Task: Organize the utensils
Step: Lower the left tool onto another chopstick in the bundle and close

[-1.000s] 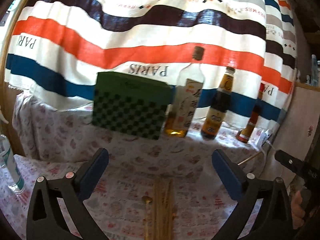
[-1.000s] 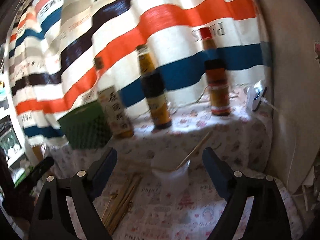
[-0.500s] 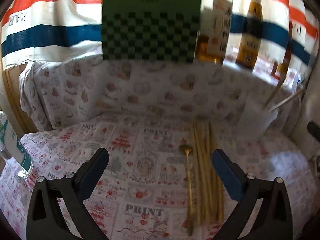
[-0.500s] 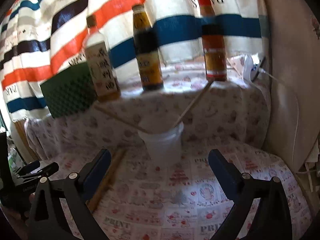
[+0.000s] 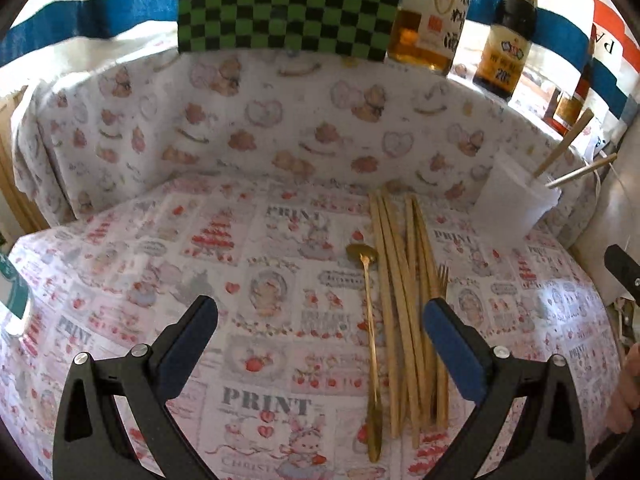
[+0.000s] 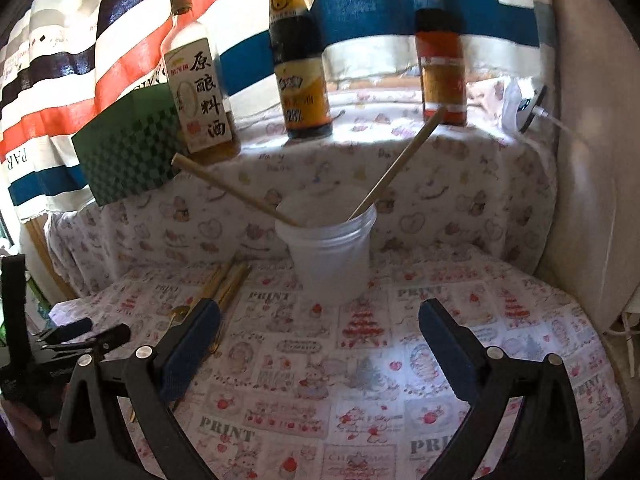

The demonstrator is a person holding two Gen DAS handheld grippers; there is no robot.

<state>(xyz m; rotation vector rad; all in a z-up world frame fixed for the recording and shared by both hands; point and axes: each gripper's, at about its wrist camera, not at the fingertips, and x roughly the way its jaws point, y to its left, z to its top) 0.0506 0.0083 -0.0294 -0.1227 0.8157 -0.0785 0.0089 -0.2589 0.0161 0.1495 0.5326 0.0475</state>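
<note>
Through the left wrist camera, the left gripper [image 5: 320, 320] stands wide open with nothing between its blue pads, pointing down at the printed tablecloth [image 5: 152, 264]. The step in hand looks like the first pick from the loose pile, and to do it well the claw should centre over one piece, come down with the pads on either side of its shaft, and close only when nothing else lies between them. The bundle of chopsticks [image 5: 404, 300] lies lengthwise at about 2 o'clock from the claw's middle, its near part passing just inside the right pad, with the gold spoon [image 5: 370, 320] just beside it toward 9 o'clock and a small fork [image 5: 442, 280] on its far side, partly hidden by the pad. The white cup [image 5: 510, 204] stands farther off at 1 o'clock with two sticks already leaning in it. Through the right wrist camera, the right gripper [image 6: 320, 344] has just been opening and is now spread wide, also empty. The cup [image 6: 328, 256] sits straight ahead at 12 o'clock, near but apart from the pads, while the chopsticks [image 6: 226, 280] lie at 10 o'clock, running down behind the left pad. The other gripper shows at 9 o'clock.
</note>
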